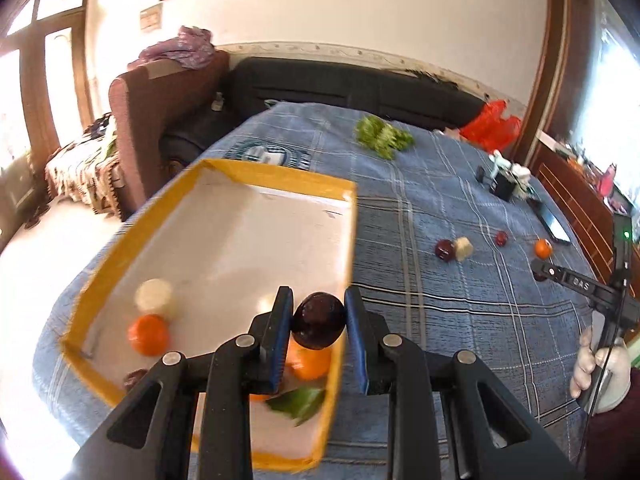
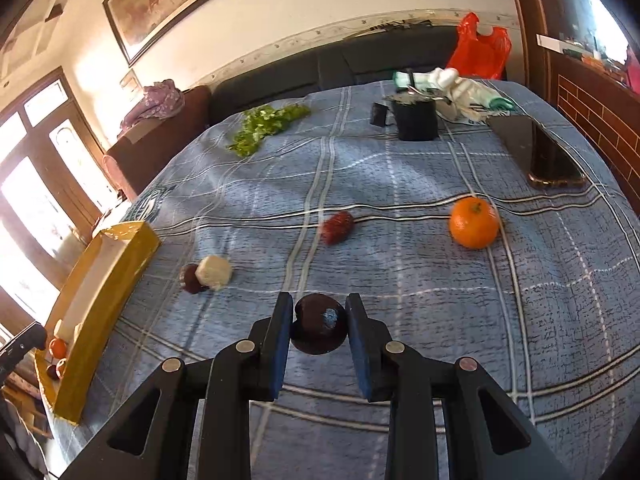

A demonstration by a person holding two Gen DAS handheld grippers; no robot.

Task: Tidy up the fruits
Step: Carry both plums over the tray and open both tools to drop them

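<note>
Plum [image 1: 318,321] btwn L hand-held gripper [image 1: 318,312] pads

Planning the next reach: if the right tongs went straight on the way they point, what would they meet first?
The right tongs already hold a dark plum. Ahead lies bare blue cloth, then probably the small red fruit, slightly right of centre; depth is uncertain.

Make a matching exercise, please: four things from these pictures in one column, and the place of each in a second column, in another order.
Things:
1. dark plum
2. loose orange
3. green leaves
4. phone

Places:
A. at the right edge of the cloth, beyond the loose orange
B. between the fingers of the left gripper, over the yellow box
C. alone on the blue cloth, right of the red fruit
D. far on the cloth, near the sofa

Pairs: 1-B, 2-C, 3-D, 4-A
</note>
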